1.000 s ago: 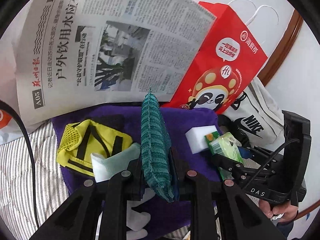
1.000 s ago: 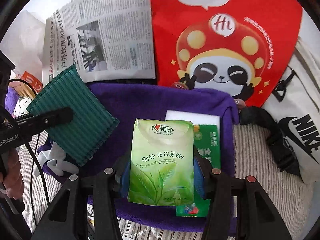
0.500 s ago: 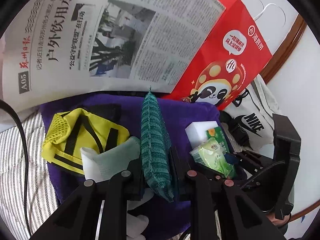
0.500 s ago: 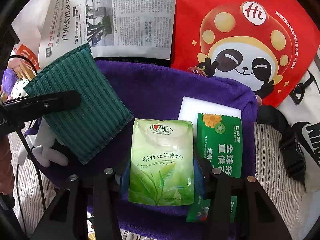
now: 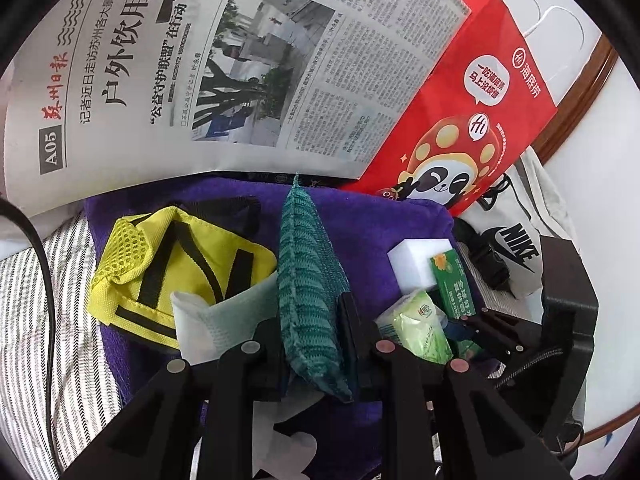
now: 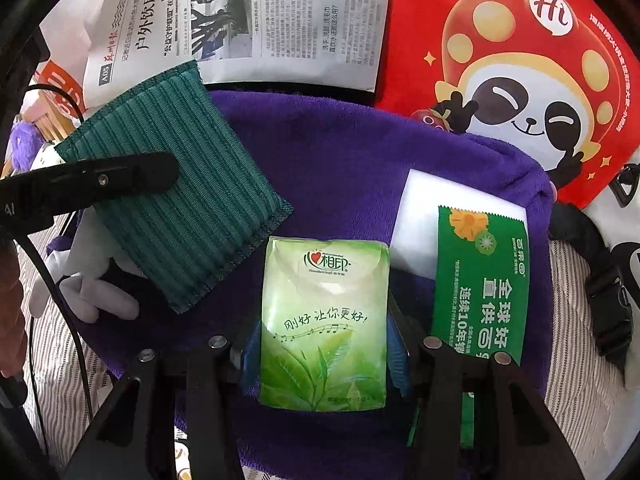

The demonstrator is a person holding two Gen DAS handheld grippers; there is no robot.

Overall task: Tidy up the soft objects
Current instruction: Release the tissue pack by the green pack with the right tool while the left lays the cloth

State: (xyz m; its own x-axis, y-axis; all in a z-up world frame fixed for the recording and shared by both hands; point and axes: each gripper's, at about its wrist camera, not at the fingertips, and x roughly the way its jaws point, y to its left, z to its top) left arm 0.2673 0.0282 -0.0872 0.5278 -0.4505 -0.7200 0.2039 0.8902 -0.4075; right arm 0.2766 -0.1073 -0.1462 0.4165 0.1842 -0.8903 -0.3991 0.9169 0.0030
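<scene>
Above the purple towel [image 6: 352, 168], the left gripper [image 5: 310, 332] has its jaws clamped on a green scrubbing pad [image 5: 308, 280], while the right gripper [image 6: 324, 344], just right, grips a green tissue pack [image 6: 324, 320].

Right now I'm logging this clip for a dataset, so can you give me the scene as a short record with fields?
left gripper: shut on the green scrub pad, held on edge
right gripper: shut on the tissue pack
surface: purple towel on striped bedding
on towel: white sponge, green sachet, yellow pouch
behind: newspaper, red paper bag
</scene>
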